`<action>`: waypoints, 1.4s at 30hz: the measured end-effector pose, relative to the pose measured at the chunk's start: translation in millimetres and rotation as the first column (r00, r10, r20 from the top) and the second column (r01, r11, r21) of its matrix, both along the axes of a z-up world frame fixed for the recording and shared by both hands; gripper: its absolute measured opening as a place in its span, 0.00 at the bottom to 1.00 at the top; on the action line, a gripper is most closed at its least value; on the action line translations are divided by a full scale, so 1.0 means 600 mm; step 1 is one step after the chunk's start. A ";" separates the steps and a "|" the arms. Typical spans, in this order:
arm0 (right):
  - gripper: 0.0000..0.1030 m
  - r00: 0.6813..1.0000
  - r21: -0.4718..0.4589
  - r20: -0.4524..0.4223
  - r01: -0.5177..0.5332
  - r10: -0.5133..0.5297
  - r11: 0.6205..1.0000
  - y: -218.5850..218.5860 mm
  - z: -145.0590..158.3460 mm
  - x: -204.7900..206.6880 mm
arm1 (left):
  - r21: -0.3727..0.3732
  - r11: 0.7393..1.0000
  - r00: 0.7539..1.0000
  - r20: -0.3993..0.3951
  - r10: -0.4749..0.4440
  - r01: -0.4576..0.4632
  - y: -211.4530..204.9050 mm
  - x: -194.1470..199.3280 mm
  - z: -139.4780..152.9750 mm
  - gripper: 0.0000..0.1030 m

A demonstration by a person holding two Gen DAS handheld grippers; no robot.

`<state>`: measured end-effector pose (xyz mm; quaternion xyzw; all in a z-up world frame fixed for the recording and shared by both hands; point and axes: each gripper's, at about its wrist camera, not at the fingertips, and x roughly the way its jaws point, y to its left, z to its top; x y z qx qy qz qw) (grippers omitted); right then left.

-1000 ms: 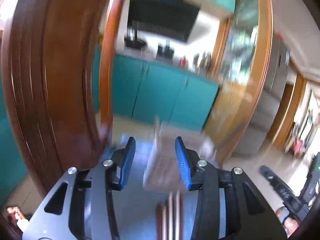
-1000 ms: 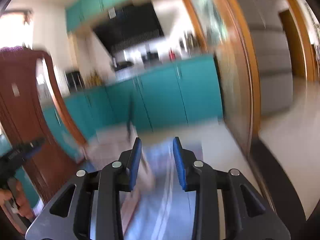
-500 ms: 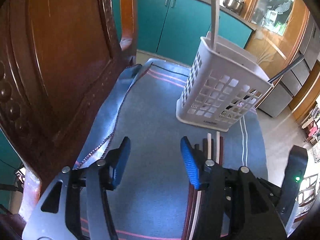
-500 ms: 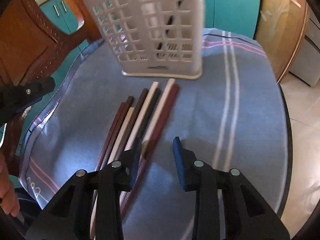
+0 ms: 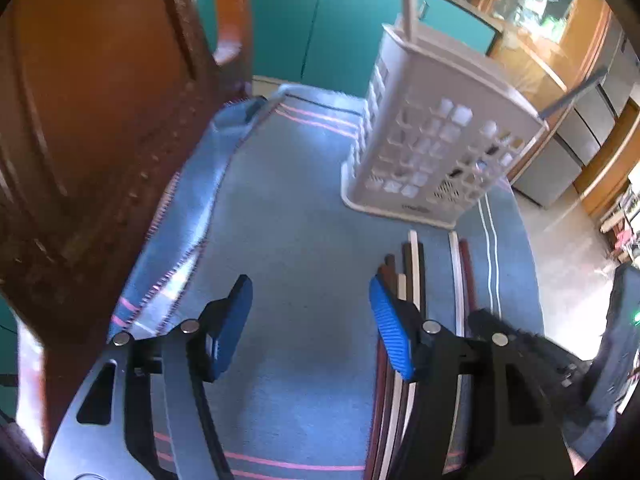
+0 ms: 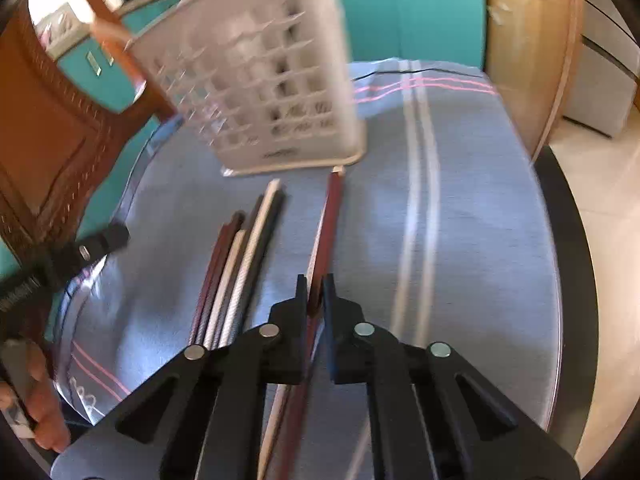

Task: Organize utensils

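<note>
A brown wooden chair (image 5: 92,128) stands at the left edge of the table's blue cloth (image 5: 288,208). The left gripper (image 5: 310,322) hangs over bare cloth, its jaws opening with nothing between them. A white basket (image 6: 260,80) stands near the far edge. The loose chopsticks (image 6: 236,268) lie in front of it. The right gripper (image 6: 315,294) is closed tight on a dark red chopstick (image 6: 331,216).
</note>
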<state>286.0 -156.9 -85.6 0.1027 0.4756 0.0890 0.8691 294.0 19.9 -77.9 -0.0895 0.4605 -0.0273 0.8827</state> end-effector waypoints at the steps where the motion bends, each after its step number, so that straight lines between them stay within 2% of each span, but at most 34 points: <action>1: 0.07 1.000 0.009 0.001 0.013 -0.013 1.000 -0.009 0.002 -0.003 | 0.001 1.000 1.000 -0.010 -0.012 0.012 -0.006 0.001 -0.004 0.60; 6: 0.06 0.998 0.005 -0.018 0.062 -0.062 0.998 -0.038 -0.006 -0.008 | 0.019 0.997 0.996 -0.055 -0.071 0.072 -0.041 0.005 -0.028 0.62; 12: 0.07 0.997 0.003 -0.039 0.064 -0.064 0.998 -0.049 -0.013 -0.011 | 0.006 0.988 0.982 -0.107 -0.155 0.157 -0.079 0.004 -0.057 0.64; 15: 0.12 0.997 0.011 -0.045 0.062 -0.062 0.998 -0.047 -0.015 -0.011 | 0.007 0.983 0.975 -0.129 -0.183 0.185 -0.094 0.002 -0.071 0.64; 18: 0.14 0.997 0.004 -0.041 0.059 -0.058 0.998 -0.047 -0.013 -0.013 | 0.044 0.979 0.974 -0.118 -0.191 0.197 -0.106 0.000 -0.073 0.64; 20: 0.18 0.998 0.000 -0.039 0.056 -0.056 0.998 -0.046 -0.015 -0.013 | 0.043 0.980 0.975 -0.115 -0.191 0.197 -0.107 0.000 -0.072 0.63; 22: 0.21 0.998 -0.001 -0.039 0.048 -0.048 0.999 -0.044 -0.016 -0.015 | 0.037 0.980 0.975 -0.110 -0.192 0.197 -0.105 0.006 -0.070 0.50; 26: 0.28 1.000 -0.044 -0.025 0.010 -0.011 0.999 -0.030 -0.015 -0.019 | -0.003 0.981 0.975 -0.109 -0.195 0.196 -0.097 0.008 -0.067 0.36; 28: 0.28 1.000 -0.070 -0.018 -0.001 0.000 0.998 -0.023 -0.015 -0.022 | 0.007 0.981 0.976 -0.106 -0.191 0.193 -0.098 0.009 -0.065 0.23; 30: 0.28 1.000 -0.079 -0.014 -0.014 0.013 0.997 -0.019 -0.015 -0.024 | 0.034 0.983 0.979 -0.104 -0.177 0.182 -0.093 0.011 -0.064 0.21; 31: 0.22 1.000 -0.075 -0.013 -0.022 0.021 0.997 -0.017 -0.015 -0.025 | 0.029 0.984 0.979 -0.106 -0.174 0.178 -0.087 0.011 -0.063 0.18; 32: 0.11 1.000 -0.072 -0.012 -0.030 0.029 0.997 -0.016 -0.015 -0.026 | 0.021 0.984 0.979 -0.108 -0.172 0.175 -0.082 0.011 -0.063 0.18; 33: 0.08 0.999 -0.065 -0.012 -0.034 0.033 0.997 -0.015 -0.015 -0.027 | 0.010 0.985 0.980 -0.109 -0.169 0.171 -0.076 0.012 -0.062 0.18; 37: 0.06 1.000 -0.047 -0.002 -0.016 0.016 0.999 -0.020 -0.010 -0.029 | 0.008 0.993 0.987 -0.109 -0.117 0.118 -0.041 0.018 -0.059 0.16; 42: 0.06 0.999 -0.003 -0.022 0.030 -0.030 1.000 -0.041 -0.007 -0.028 | -0.063 0.994 0.988 -0.123 -0.093 0.086 -0.010 0.026 -0.061 0.17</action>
